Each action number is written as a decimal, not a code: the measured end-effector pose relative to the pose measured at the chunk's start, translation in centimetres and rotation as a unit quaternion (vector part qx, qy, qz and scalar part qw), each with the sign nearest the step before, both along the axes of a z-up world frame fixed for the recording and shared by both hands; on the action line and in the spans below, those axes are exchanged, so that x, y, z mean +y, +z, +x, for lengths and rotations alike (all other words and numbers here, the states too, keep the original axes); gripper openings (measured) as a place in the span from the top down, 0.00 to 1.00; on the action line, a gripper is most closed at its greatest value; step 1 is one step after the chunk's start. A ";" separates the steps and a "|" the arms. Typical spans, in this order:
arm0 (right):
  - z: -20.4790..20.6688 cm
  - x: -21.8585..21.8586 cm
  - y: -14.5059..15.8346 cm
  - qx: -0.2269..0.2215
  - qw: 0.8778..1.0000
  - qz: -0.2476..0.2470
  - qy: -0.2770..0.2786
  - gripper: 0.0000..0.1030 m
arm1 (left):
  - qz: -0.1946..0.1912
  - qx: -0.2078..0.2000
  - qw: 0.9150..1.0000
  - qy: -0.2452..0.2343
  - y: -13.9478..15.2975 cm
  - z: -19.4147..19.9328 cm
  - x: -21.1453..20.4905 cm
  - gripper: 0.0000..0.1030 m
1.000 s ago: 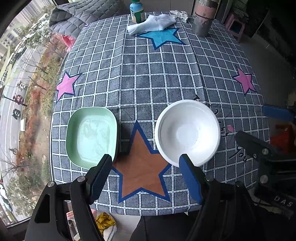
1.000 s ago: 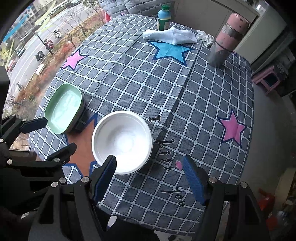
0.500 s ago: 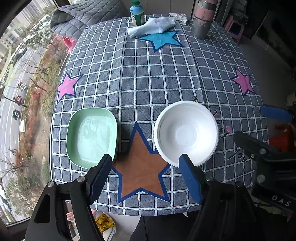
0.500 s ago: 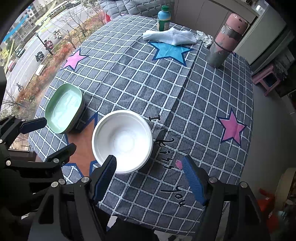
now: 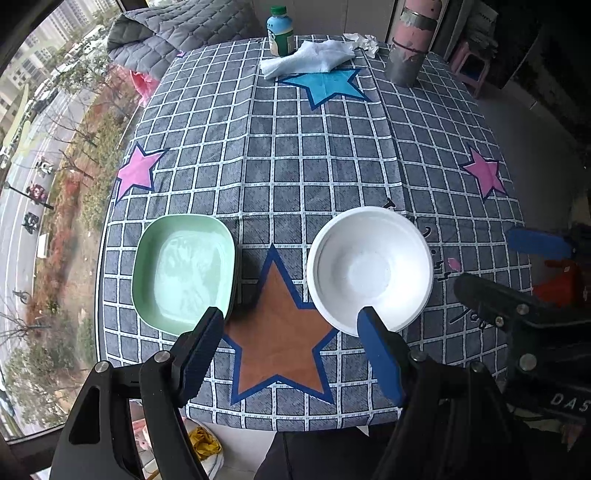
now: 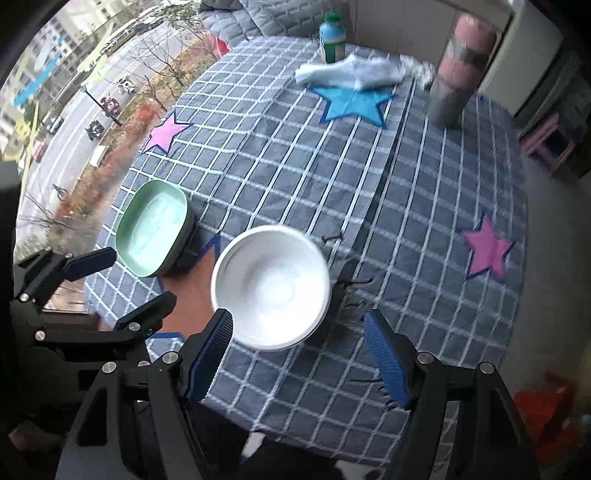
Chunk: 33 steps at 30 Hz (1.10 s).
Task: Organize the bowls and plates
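Plates and bowls are sitting side by side near the front edge of the surface (image 5: 314,155), which is wearing a grey checked cloth with coloured stars. I am seeing the green plate (image 5: 184,269) (squarish, and in the right wrist view it is looking like the top of a small stack) lying to the left of the brown star (image 5: 277,332), and the white bowl (image 5: 369,266) resting upright just right of that star's upper point; the two are sitting apart, not touching.

I am holding the left gripper (image 5: 290,332) above the brown star, pointing steeply down, its jaws spread wide and gripping nothing; one fingertip is overlapping the plate's near corner in the picture, the other the bowl's near rim. The right gripper (image 6: 297,334) is hovering over the bowl's right side, likewise released and empty, with its left finger showing in front of the bowl's rim.

At the far end, a small green-capped bottle (image 5: 280,31), a crumpled white cloth (image 5: 306,59) and a pink and grey cylinder (image 5: 412,40) are standing well away from the dishes.
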State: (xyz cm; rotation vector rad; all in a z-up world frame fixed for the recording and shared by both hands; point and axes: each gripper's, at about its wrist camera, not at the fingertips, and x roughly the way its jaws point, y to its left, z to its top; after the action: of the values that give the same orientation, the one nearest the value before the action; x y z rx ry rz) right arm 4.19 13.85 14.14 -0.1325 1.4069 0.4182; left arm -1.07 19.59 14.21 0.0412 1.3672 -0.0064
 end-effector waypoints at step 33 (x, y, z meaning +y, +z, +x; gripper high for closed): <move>1.8 -0.8 1.4 -0.018 1.000 0.002 -0.025 0.27 | 0.003 0.022 1.000 0.010 -1.2 -0.3 -0.8 0.24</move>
State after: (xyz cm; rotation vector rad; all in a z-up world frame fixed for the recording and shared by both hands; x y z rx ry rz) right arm 5.98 13.05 15.50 -0.1004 1.3720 0.3757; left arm -1.42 18.83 12.99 0.0334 1.4124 0.0133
